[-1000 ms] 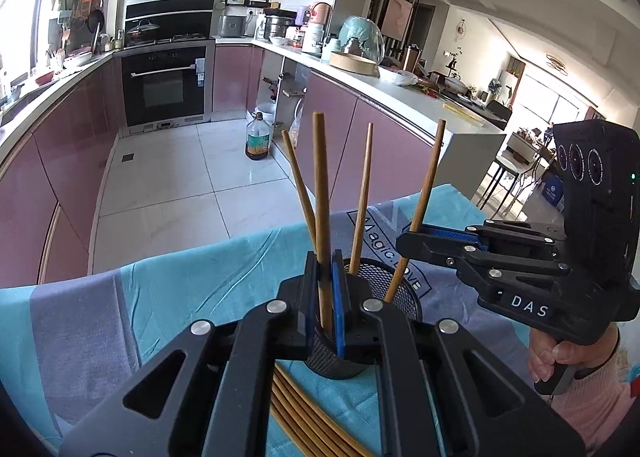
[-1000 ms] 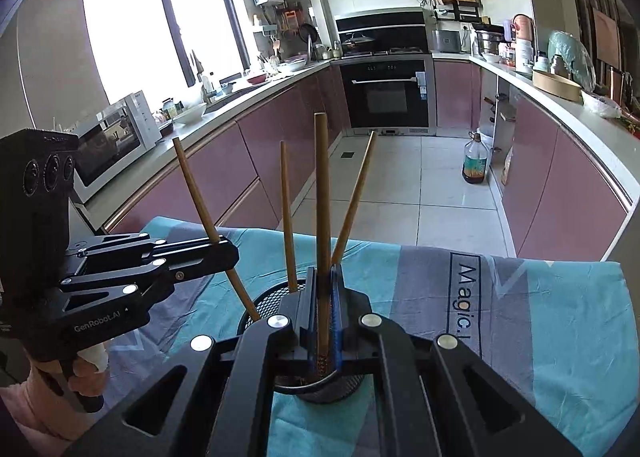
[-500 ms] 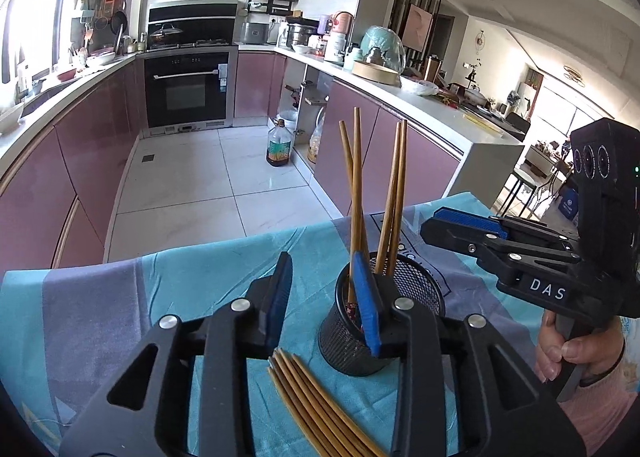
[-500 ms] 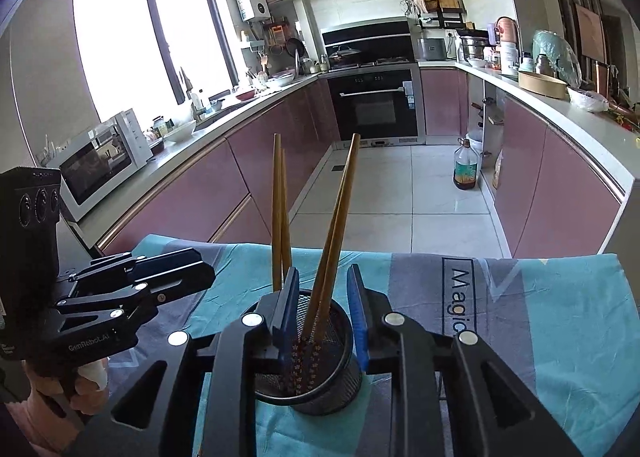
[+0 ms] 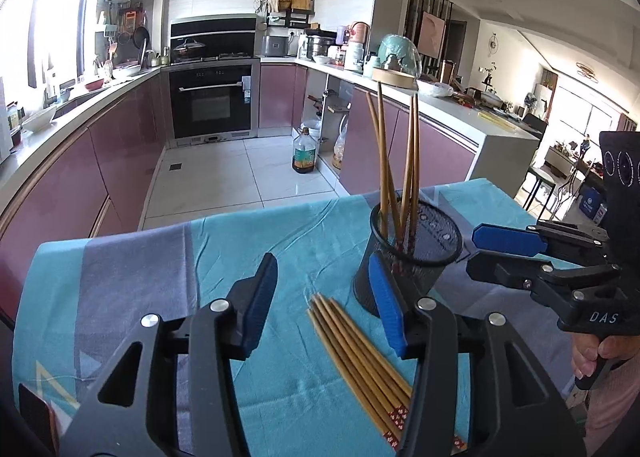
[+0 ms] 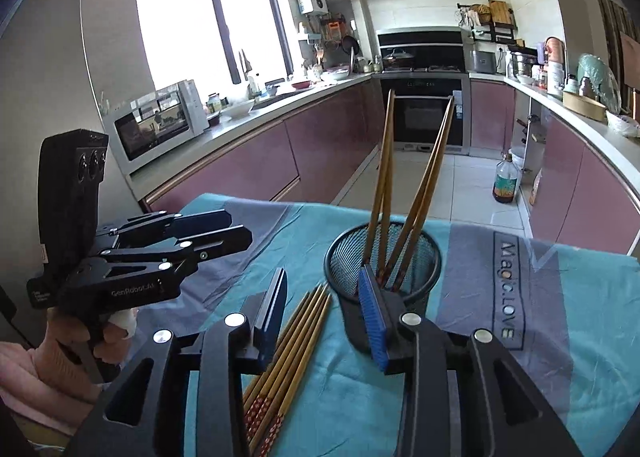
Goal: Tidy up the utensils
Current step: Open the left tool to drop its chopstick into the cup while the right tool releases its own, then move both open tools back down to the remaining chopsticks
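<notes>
Bamboo chopsticks lie flat on counter between my left gripper jaws, long axis along them | both jaws spread, empty | right gripper alongside | mesh cup just ahead-right

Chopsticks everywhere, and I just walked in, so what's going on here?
A person holding tongs in each hand is sorting chopsticks into a black mesh cup on a blue tablecloth. Four chopsticks stand in the cup. A bundle of loose chopsticks lies flat on the cloth beside it. Both the left tongs and the right tongs are open and hold nothing, poised over the loose bundle.
</notes>
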{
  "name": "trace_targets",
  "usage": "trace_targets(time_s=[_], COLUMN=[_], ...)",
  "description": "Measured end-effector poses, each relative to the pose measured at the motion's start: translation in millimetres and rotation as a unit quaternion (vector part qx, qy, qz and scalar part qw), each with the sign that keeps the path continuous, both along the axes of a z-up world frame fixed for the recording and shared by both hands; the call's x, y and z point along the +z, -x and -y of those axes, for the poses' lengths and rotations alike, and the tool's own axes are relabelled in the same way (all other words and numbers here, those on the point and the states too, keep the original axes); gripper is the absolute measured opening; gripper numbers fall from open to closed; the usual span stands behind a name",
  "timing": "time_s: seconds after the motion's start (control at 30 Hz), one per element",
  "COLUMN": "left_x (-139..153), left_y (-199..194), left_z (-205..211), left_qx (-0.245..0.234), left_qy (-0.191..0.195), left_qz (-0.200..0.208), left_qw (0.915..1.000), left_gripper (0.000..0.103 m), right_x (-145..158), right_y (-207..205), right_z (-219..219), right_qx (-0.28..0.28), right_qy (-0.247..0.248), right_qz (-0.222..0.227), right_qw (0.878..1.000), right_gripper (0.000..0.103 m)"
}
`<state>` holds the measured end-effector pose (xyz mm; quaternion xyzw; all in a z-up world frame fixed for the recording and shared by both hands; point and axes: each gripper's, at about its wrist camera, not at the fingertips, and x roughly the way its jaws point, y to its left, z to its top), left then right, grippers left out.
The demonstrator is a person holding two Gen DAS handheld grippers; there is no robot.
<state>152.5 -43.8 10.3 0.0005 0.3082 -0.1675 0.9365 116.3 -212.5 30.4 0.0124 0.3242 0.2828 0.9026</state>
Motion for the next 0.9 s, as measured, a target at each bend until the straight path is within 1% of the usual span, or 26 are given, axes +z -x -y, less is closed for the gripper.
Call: trace_targets(time_s=[0.1,0.2,0.27,0.33,0.43,0.6,0.9], left_x=[-22,-49,-64,-78,-91,-104,-108], left_y=[9,14,16,20,26,28,26], left_z=[-6,-9,-9,-6,-4,6,15], left_qx=[0.001,0.008,0.01,0.009,0.004,-0.004,-0.014], left_qy=[-0.004,-0.014,-0.012,-0.014,-0.019,-0.024,-0.028], left_qz=[-0.029,-0.059,-0.082,-0.095,-0.108,-0.128,-0.137], left_qw=[0.9996,0.9981,0.9965,0.9953,0.9939,0.9915,0.9901], left_gripper=[0.048,0.048,0.048,0.048,0.048,0.048,0.048], right_x=[-25,-49,-62,-69,-75,-81,-92], right_y=[4,4,4,5,7,9,10], right_z=[-10,-18,-23,-28,-31,-32,-36], right_qx=[0.008,0.012,0.011,0.007,0.004,-0.005,-0.01], right_qy=[0.015,0.019,0.023,0.034,0.036,0.041,0.051], right_qz=[-0.031,-0.069,-0.088,-0.096,-0.104,-0.107,-0.109], right_qw=[0.999,0.997,0.996,0.995,0.994,0.993,0.993], right_gripper=[0.035,0.035,0.035,0.035,0.035,0.035,0.035])
